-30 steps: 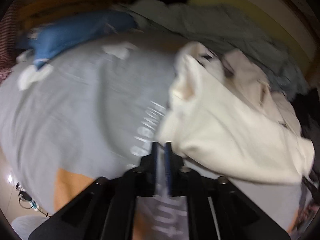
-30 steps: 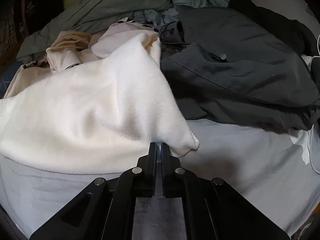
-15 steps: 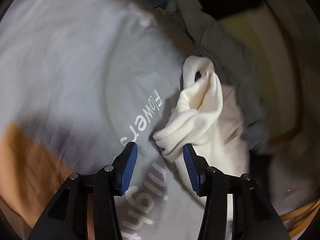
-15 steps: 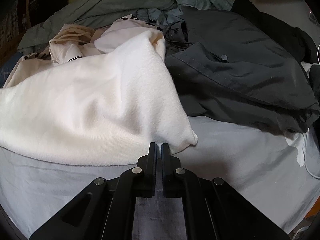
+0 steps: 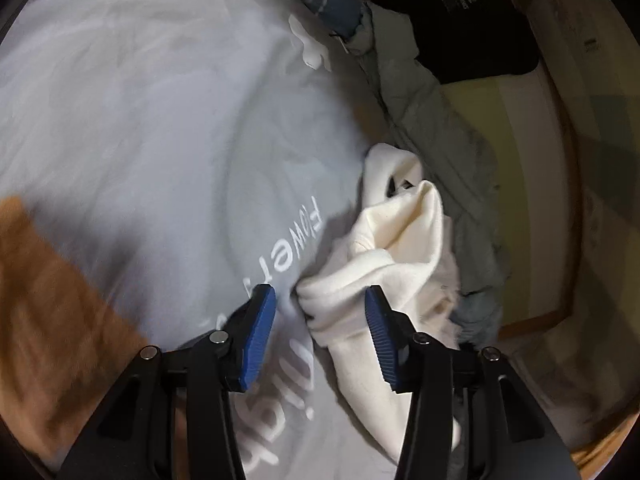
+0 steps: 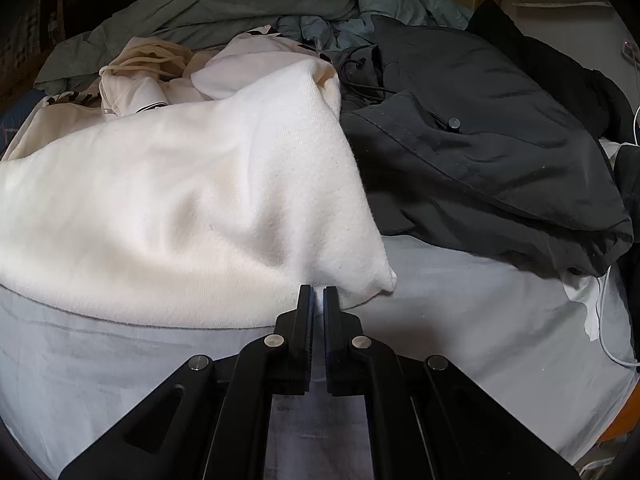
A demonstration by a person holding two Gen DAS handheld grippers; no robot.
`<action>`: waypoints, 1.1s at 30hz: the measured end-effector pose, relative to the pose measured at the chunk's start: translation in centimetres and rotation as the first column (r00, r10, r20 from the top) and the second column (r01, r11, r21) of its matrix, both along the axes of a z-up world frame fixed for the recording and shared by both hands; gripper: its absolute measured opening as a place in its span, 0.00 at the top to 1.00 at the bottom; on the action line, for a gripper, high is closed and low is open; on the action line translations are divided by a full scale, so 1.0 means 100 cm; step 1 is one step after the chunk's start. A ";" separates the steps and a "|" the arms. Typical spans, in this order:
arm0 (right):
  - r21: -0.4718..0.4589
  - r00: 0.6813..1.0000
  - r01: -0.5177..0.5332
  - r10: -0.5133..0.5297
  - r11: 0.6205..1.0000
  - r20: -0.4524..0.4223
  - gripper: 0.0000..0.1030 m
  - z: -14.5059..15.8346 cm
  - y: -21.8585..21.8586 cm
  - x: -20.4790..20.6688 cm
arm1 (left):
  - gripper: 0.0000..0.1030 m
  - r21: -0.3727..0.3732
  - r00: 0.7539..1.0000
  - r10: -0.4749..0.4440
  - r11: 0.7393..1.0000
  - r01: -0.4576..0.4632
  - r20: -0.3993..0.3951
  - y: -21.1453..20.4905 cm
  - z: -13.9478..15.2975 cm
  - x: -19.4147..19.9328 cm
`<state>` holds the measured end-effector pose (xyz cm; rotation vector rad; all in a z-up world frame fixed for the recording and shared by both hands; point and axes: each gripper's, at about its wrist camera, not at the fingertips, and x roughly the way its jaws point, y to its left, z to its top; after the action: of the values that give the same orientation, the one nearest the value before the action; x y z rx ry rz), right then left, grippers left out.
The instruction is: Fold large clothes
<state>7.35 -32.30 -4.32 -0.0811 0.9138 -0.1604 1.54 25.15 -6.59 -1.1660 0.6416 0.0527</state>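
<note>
Cream sweatshirt (image 6: 180, 208): unfolded, heaped on bed's grey sheet (image 6: 460, 312) beside dark jacket (image 6: 480, 152); left tongs (image 5: 320, 320) wide around bunched cuff, right tongs (image 6: 319, 300) pinched narrow at hem; folding barely begun.

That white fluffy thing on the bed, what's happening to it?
Someone is folding a cream sweatshirt on a bed, using tongs in each hand. The right tongs are shut, apparently pinching the grey sheet at the sweatshirt's near corner. The left tongs are open around a bunched end of the sweatshirt, not squeezing it. A dark jacket and other clothes are piled behind, waiting.
</note>
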 end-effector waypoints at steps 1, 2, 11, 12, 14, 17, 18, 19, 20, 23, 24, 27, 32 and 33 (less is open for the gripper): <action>-0.001 1.000 -0.002 0.002 1.000 0.001 0.96 0.000 0.000 0.000 | 0.68 0.023 1.000 0.006 1.000 -0.006 -0.012 -0.003 0.000 0.007; -0.004 1.000 -0.003 0.003 1.000 0.002 0.96 0.000 0.000 0.000 | 0.72 0.042 1.000 0.001 0.999 0.000 -0.022 -0.008 0.002 0.013; -0.027 1.000 -0.012 0.012 1.000 0.003 0.97 -0.003 0.001 0.002 | 0.94 0.184 0.995 0.048 0.981 -0.062 0.082 -0.004 0.031 -0.004; -0.028 1.000 -0.010 0.010 1.000 0.002 0.97 -0.003 0.001 0.002 | 0.94 0.218 0.996 0.041 0.974 -0.058 0.080 -0.007 0.035 -0.002; -0.034 1.000 -0.004 0.004 0.999 0.002 0.97 -0.003 0.002 0.002 | 0.94 0.322 0.998 0.051 0.945 -0.059 0.033 -0.013 0.038 0.008; -0.036 1.000 -0.003 0.003 0.999 0.003 0.97 -0.003 0.002 0.003 | 0.94 0.496 0.993 0.069 0.868 -0.011 -0.098 -0.027 0.032 0.024; -0.032 1.000 -0.003 0.003 0.999 0.005 0.96 -0.003 0.002 0.002 | 0.94 0.560 0.985 0.077 0.829 0.021 -0.152 -0.035 0.029 0.032; -0.022 1.000 -0.002 0.002 1.000 0.006 0.96 -0.003 0.000 0.002 | 0.93 0.598 0.983 0.081 0.801 0.034 -0.165 -0.040 0.027 0.035; -0.013 1.000 -0.001 0.001 1.000 0.008 0.96 -0.002 -0.001 0.001 | 0.93 0.633 0.984 0.082 0.774 0.037 -0.159 -0.044 0.029 0.035; 0.028 1.000 0.011 -0.012 1.000 0.022 0.96 0.002 -0.007 -0.002 | 0.92 0.688 0.990 0.087 0.725 0.013 -0.110 -0.046 0.040 0.029; 0.042 0.999 0.016 -0.017 0.999 0.033 0.96 0.004 -0.010 -0.004 | 0.92 0.695 0.991 0.090 0.719 0.004 -0.099 -0.045 0.043 0.026; 0.070 0.996 0.029 -0.035 0.997 0.085 0.96 0.014 -0.017 -0.011 | 0.82 0.687 0.990 0.126 0.725 -0.045 -0.068 -0.037 0.049 0.014; 0.059 0.988 0.052 -0.060 0.997 0.145 0.85 0.027 -0.018 -0.020 | 0.48 0.595 0.990 0.100 0.791 -0.139 0.098 -0.036 0.064 -0.015; 0.069 0.986 0.042 -0.053 0.997 0.158 0.85 0.029 -0.017 -0.021 | 0.48 0.612 0.991 0.071 0.781 -0.124 0.110 -0.042 0.069 -0.015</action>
<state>5.24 -33.99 -1.40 0.0147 0.7609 -0.1783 0.09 20.93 0.31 -0.5523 0.4366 0.2850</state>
